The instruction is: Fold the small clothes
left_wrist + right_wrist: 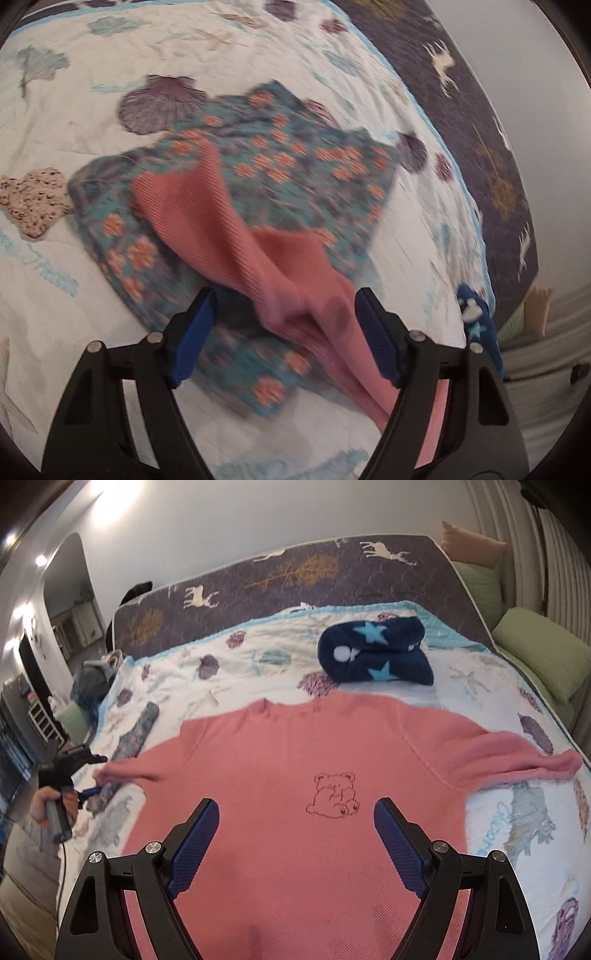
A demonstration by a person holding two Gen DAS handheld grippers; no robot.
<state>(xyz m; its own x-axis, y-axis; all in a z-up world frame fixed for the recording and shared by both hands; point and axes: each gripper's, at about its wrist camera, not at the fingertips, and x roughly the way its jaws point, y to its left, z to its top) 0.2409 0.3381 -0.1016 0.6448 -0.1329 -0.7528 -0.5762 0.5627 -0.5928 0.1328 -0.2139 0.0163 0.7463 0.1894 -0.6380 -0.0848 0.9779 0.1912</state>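
A pink sweater lies spread front-up on the bed, its outlined bear drawing just ahead of the right gripper and between the lines of its two blue-padded fingers. Those fingers stand wide apart with nothing between them, hovering over the lower body of the sweater, which fills the space under and beyond them. Past the fingers and slightly to their right, beyond the sweater's neckline, sits a rolled navy blanket with stars on the white seashell-print quilt. One sleeve stretches out to the right of the fingers; the other runs left toward the left gripper, seen small at the far left in the person's hand, beside a folded floral garment. From the left wrist view, the left gripper is spread wide as well, its fingers gripping nothing; the pink sweater sleeve passes loosely between them, nearer the right finger, and drapes forward over the teal floral garment that lies flat on the quilt directly ahead. Whether the sleeve touches the right finger's pad cannot be told through the blur. A beige coral print marks the quilt to the left of the fingers.
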